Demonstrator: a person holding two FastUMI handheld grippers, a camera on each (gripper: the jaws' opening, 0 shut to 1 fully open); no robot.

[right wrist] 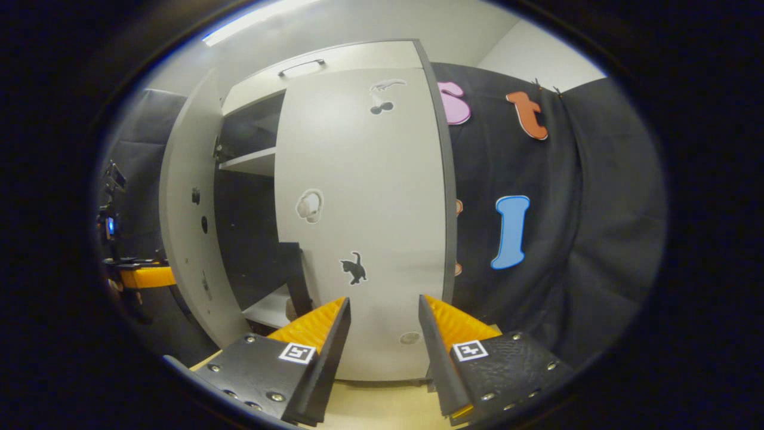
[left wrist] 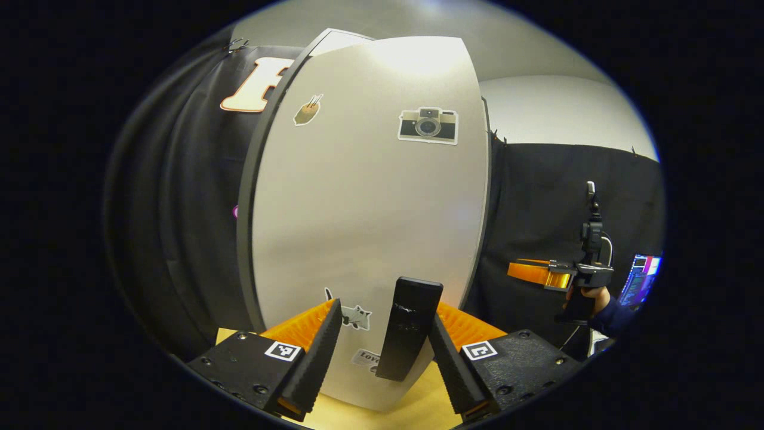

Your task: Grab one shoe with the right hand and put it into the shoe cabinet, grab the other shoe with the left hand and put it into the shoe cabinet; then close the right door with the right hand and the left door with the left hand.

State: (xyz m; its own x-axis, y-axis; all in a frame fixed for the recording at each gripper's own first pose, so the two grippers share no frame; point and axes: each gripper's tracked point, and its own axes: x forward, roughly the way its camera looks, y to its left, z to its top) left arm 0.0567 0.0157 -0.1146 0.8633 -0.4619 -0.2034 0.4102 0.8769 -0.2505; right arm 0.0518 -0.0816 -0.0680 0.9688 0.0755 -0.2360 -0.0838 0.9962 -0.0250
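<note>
Now the person is working on the doors of the shoe cabinet (right wrist: 352, 57), which is standing on the pale bench (right wrist: 382, 409). Seen from the right gripper view, the right door (right wrist: 364, 227) is looking nearly closed, and the left door (right wrist: 182, 239) is swinging wide open, with dark shelves showing between them. I am not seeing the shoes clearly; something pale is sitting low on the bottom shelf, but it is too small to tell.

The left claw (left wrist: 385, 334) is pointing straight at the outside of the left door (left wrist: 364, 227), very close to its dark handle (left wrist: 409, 328). Its fingers are spread apart and gripping nothing; the handle is sitting between them. I think the best way is pushing flat and slow on the door, near the handle edge, so it is swinging smoothly and not banging.

The right claw (right wrist: 382, 334) is released too, hanging level in front of the right door. In the left gripper view it (left wrist: 540, 273) is being held up by a hand (left wrist: 588, 294), well away to the side
</note>
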